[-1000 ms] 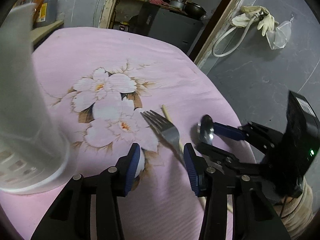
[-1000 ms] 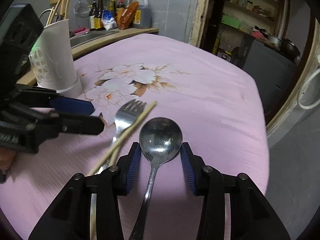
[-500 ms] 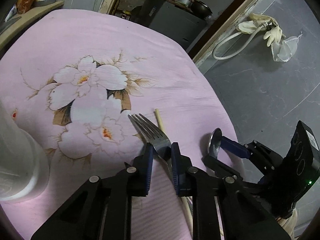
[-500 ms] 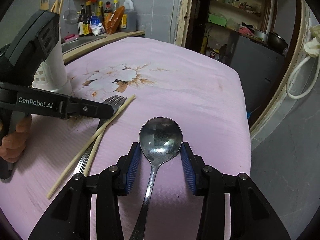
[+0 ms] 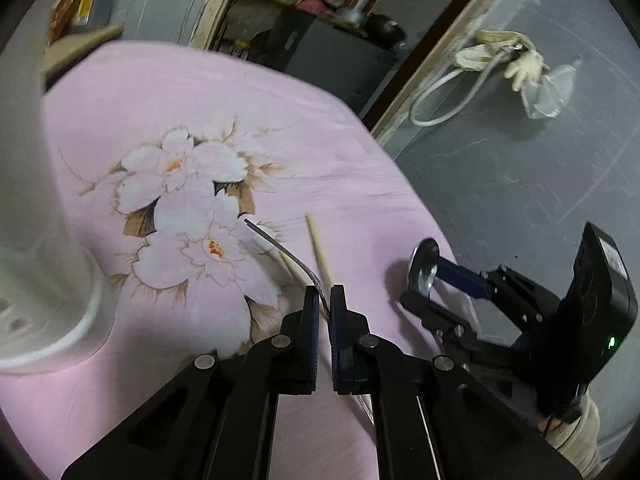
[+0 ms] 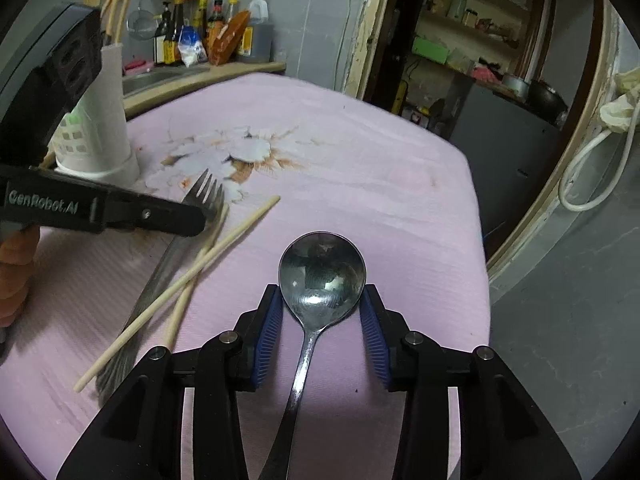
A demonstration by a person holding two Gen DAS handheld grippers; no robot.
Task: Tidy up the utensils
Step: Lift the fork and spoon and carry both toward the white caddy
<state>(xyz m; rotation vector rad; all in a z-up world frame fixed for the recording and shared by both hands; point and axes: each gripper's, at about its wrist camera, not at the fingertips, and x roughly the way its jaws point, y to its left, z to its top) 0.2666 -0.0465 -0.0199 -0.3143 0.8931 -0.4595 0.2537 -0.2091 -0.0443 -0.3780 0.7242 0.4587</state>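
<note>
Left wrist view: the left gripper (image 5: 325, 307) is pinched tight on the fork (image 5: 294, 260), gripping its neck edge-on, tines pointing out over the floral cloth (image 5: 168, 128). One chopstick (image 5: 320, 250) lies just beside the fork, and the white holder (image 5: 36, 216) stands big at the left edge. Over to the right, the right gripper (image 5: 430, 280) has the spoon (image 5: 423, 266). Right wrist view: the spoon's bowl sits between the blue pads (image 6: 268, 332), which flank it closely; whether they truly press it I cannot tell. Its handle runs back under the camera. The fork's tines stick out past the left gripper's finger, its handle apparently on the cloth, with both chopsticks (image 6: 188, 280) crossing it. The holder sits beyond, by the counter (image 6: 208, 76). My read: the fork is the step in hand. Lift it straight up so the handle slides free without dragging the chopsticks, keep the pinch firm, since a thin edge grip can twist, then swing over the holder and drop it handle down.
</note>
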